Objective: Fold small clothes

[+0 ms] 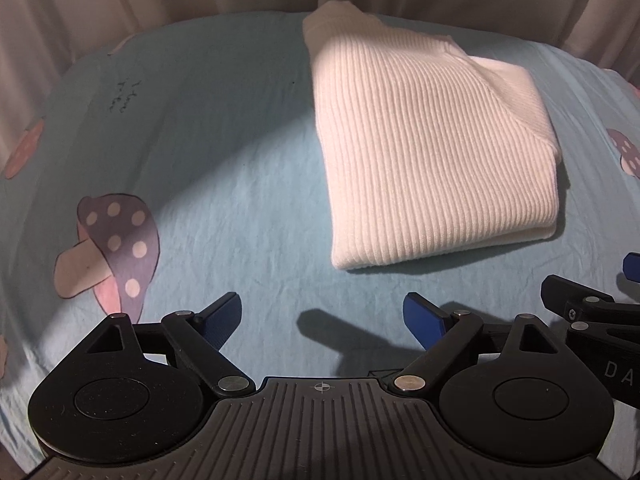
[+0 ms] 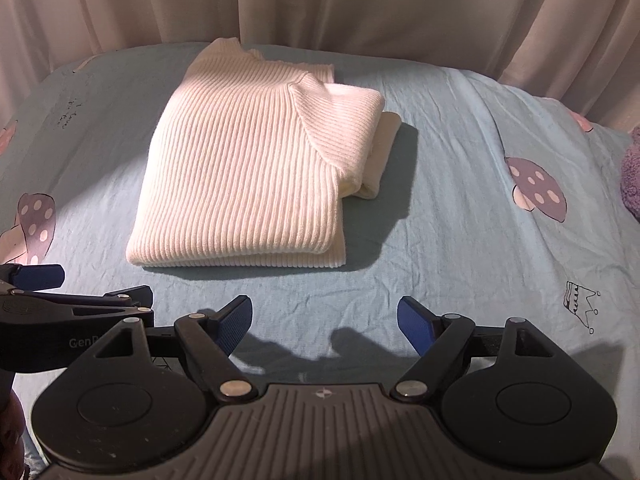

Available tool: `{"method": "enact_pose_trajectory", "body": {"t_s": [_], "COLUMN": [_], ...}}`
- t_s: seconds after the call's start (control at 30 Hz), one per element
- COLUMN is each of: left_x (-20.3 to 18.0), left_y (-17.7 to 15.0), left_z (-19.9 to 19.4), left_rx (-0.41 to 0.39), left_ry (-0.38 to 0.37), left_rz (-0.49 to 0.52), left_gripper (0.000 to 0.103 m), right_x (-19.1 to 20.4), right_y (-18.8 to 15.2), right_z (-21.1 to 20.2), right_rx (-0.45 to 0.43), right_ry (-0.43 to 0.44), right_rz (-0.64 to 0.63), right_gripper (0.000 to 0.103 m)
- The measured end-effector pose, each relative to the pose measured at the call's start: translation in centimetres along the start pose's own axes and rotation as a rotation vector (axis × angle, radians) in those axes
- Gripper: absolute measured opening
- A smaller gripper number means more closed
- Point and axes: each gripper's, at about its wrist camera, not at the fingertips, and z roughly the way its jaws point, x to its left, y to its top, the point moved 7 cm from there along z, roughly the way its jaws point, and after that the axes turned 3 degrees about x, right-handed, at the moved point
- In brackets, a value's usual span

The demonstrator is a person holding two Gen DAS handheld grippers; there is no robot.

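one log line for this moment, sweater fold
white ribbed sweater: folded, flat on blue sheet | left gripper: open, empty | right gripper: open, empty

The small dark handwriting [image 1: 120,96] on the light blue mushroom-print bedsheet [image 1: 224,168] is too small and blurred to read. A fuzzy purple thing [image 2: 631,172] at the right wrist view's right edge is cut off, so its kind cannot be told. The white ribbed knit sweater [image 2: 248,160], folded, hides its own lower layers. White lettering [image 1: 618,370] on the neighbouring black gripper body is cut off by the frame edge.
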Motion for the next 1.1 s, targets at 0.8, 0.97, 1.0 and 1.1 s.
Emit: {"method": "enact_pose_trajectory", "body": {"t_s": [0.8,0.97,1.0,1.1], "left_x": [-0.16,-0.19,-0.20,-0.32], "left_y": [-0.23,-0.21,-0.22,-0.23], "left_z": [-0.74,-0.80,-0.79,-0.89], "left_rx": [0.003,0.003,0.004,0.003], "left_ry": [-0.028,-0.032,-0.033,-0.031], "left_rz": [-0.003,-0.006,-0.004,0.000], "left_gripper": [0.092,0.092,0.092,0.092], "right_x": [-0.30,-0.34,-0.37,-0.43], "right_y": [-0.43,-0.43,-0.43,-0.38], "right_z": [-0.39,-0.46,-0.45,-0.45], "right_rx": [0.003,0.001,0.002,0.003], "right_ry": [-0.009,-0.007,-0.007,-0.006], "right_rz": [0.021,0.022,0.024,0.028], "right_gripper": [0.080,0.080,0.080,0.080]}}
